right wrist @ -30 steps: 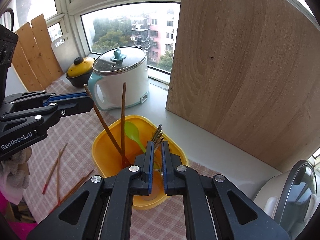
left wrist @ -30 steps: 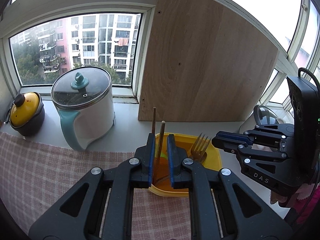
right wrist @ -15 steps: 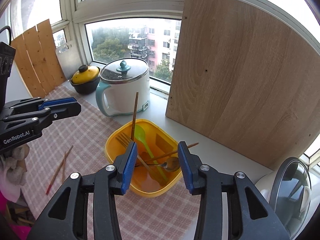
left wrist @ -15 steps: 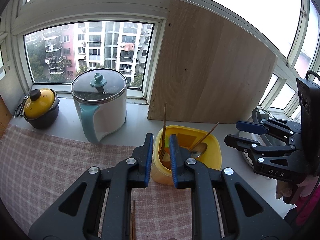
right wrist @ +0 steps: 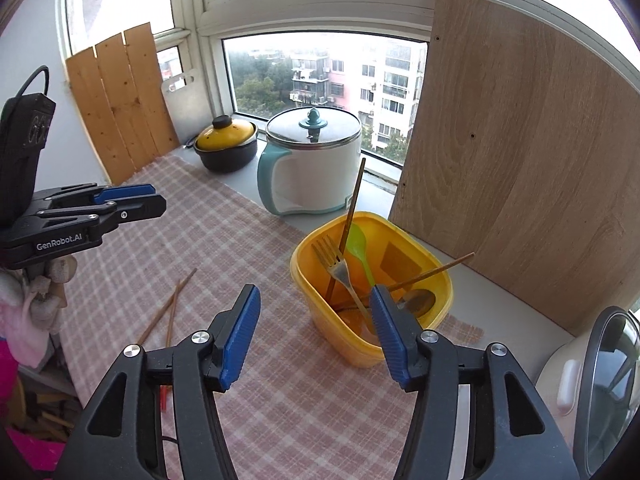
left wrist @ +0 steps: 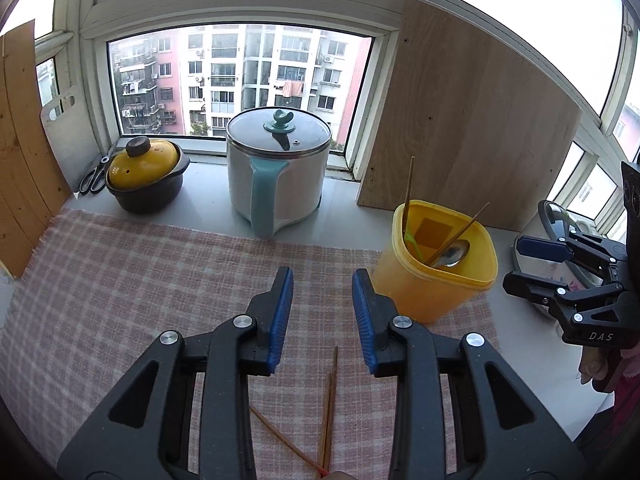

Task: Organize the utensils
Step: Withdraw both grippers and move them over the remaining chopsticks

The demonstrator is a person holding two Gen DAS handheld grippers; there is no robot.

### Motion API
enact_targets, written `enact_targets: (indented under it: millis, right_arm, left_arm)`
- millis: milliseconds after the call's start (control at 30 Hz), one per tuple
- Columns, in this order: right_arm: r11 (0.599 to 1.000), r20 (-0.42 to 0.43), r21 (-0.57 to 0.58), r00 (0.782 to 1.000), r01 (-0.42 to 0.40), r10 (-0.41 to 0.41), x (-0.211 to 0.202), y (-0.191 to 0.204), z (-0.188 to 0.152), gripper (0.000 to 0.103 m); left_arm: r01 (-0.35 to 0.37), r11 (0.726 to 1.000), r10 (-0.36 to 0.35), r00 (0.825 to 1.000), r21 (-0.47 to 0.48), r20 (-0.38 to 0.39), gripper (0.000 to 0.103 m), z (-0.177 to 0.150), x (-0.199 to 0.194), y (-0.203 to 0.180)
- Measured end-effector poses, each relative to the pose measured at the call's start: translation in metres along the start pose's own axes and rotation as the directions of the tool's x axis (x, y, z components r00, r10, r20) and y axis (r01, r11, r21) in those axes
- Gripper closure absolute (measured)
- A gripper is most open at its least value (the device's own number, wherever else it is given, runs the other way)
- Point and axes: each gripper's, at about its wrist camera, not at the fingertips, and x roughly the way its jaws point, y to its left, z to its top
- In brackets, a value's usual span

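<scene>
A yellow plastic tub (left wrist: 432, 280) (right wrist: 340, 336) stands on the pink checked cloth. It holds two chopsticks (right wrist: 351, 210), a metal fork (right wrist: 334, 262), a green spoon (right wrist: 358, 246) and a metal spoon (left wrist: 454, 254). My left gripper (left wrist: 322, 320) is open and empty, left of the tub and above loose chopsticks (left wrist: 330, 404) on the cloth. My right gripper (right wrist: 314, 338) is open and empty, in front of the tub. The loose chopsticks also show in the right wrist view (right wrist: 170, 306).
A white electric pot with a teal handle (left wrist: 278, 172) and a yellow-lidded black pot (left wrist: 146, 178) stand by the window. A wooden board (left wrist: 468, 136) leans behind the tub. A rice cooker (right wrist: 600, 380) sits at the right. Scissors (left wrist: 94, 178) lie at far left.
Both grippers have opened wide and pulled back from the tub, which now holds the chopsticks and fork they carried. The left gripper has moved left over the cloth.
</scene>
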Motion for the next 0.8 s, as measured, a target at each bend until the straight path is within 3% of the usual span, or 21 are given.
enact_targets:
  millis: [433, 800]
  right_arm:
    - [0.991, -0.125, -0.038, 0.985, -0.126, 0.121, 0.053, 0.049, -0.024, 0.047]
    - [0.956, -0.25, -0.08, 0.934, -0.281, 0.254, 0.103, 0.1, -0.03, 0.047]
  left_arm:
    - [-0.103, 0.987, 0.083, 0.983, -0.121, -0.163, 0.073, -0.083, 0.015, 0.072]
    - [-0.109, 0.975, 0.058, 0.965, -0.191, -0.254, 0.073, -0.131, 0.03, 0.096]
